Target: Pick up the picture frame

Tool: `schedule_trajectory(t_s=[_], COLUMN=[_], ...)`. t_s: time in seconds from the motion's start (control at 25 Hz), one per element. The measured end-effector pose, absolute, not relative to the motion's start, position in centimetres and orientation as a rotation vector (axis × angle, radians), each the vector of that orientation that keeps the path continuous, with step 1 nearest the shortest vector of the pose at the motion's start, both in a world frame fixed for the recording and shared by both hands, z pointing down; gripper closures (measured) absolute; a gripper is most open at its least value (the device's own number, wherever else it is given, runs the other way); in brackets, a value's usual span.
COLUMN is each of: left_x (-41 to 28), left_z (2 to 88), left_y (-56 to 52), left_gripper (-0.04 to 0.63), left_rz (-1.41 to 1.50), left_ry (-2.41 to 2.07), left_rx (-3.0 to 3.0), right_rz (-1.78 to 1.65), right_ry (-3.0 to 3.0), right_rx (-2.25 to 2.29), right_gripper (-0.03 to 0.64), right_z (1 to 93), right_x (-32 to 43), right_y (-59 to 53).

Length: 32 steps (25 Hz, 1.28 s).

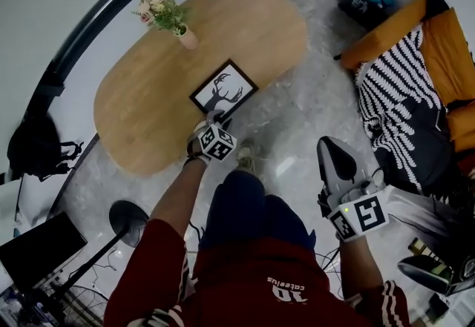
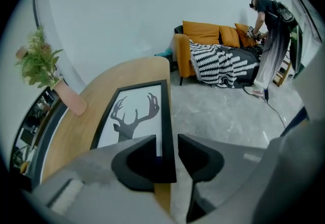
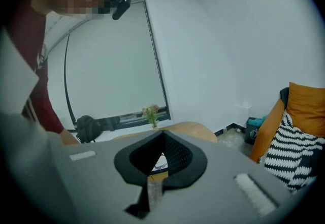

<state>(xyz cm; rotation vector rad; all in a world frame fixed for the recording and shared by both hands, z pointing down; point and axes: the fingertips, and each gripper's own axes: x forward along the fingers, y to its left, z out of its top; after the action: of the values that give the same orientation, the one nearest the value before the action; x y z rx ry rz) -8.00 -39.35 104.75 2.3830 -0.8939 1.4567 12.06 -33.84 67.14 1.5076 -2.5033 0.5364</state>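
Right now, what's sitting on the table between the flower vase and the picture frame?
Nothing: the head view shows only bare wooden table between the flower vase and the picture frame.

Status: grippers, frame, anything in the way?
Left gripper open, astride edge of picture frame. Right gripper shut, empty. Frame flat on wooden table; flower vase clear.

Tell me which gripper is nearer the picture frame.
Left. The left gripper straddles an edge of the picture frame, jaws open; the right gripper hangs over the floor, off the table.
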Motion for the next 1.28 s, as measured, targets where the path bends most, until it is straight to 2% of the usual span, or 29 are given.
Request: schedule_trajectory(t_s=[0.44,0.56,0.76,1.04,1.28], left_x=[-8.0,-7.8,-8.2,-8.5,-9.0], left_z=[105.4,105.3,104.6,101.3,94.7], left_y=[-39.6,-39.4,-39.1,-39.4,-39.5], left_gripper=[0.477,0.512,0.514,0.514,0.514], left_rz=[1.532,1.589,1.588,1.548,1.466], left_ry=[-0.881,-0.863,-0.865,-0.941,-1.006], left_rx=[2.321,2.305,2.325,2.325,2.34], right_rz=[0.638,0.653,0.626,0.587,0.596], right_ry=[-2.464,-2.464,-2.47,-2.477,-2.503], right_rx=[1.54,1.526,1.51,1.491,1.483], right_gripper=[0.615,0.615,0.615,0.615,0.615], right_z=[67.8,67.6,67.1,64.6,59.1], right_x=[12.6,12.4,12.3,12.1,11.0], right_y=[-33.8,-33.8,-33.6,-33.2,-33.4])
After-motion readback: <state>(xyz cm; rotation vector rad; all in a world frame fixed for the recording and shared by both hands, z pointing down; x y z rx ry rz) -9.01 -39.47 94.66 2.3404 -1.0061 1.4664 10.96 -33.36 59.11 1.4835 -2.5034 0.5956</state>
